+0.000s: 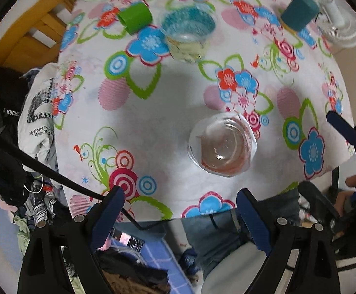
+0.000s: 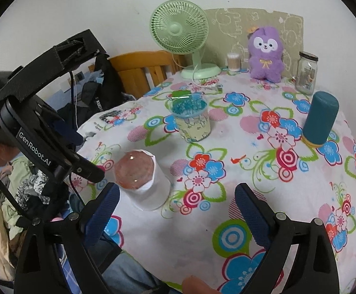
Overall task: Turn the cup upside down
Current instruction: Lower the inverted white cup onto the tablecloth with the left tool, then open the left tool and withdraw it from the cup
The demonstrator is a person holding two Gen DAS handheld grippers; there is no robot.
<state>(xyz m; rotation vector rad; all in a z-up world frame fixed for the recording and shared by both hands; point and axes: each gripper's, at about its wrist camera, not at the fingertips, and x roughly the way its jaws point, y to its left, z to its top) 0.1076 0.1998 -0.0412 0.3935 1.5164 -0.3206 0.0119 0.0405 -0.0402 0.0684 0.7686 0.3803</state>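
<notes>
Near the front edge of the flower-printed tabletop (image 2: 288,196) stands the clear glass cup with a white paper sleeve (image 2: 144,180), apart from everything else on the cloth. From the right wrist view its top looks closed and domed, with glints on a pinkish surface, which suggests the base is up and the cup is already inverted; from the left wrist view (image 1: 223,144), looking almost straight down, the concentric rings could be either a base or an open mouth, so I cannot say for certain.

The left claw (image 1: 180,205) hangs above the cup with its blue-padded fingers spread wide and nothing between them. The right claw (image 2: 178,201) is also wide open and empty, low over the cloth just beside the cup, which sits near its left finger.

My judgement is that the flip is either finished or not yet started. If it remains, the next move calls for closing one claw around the sleeve, lifting, and turning the wrist over.

Whatever sits beneath the sleeve is hidden, and the far clear tub with teal contents (image 2: 190,117) is too blurred to identify.
</notes>
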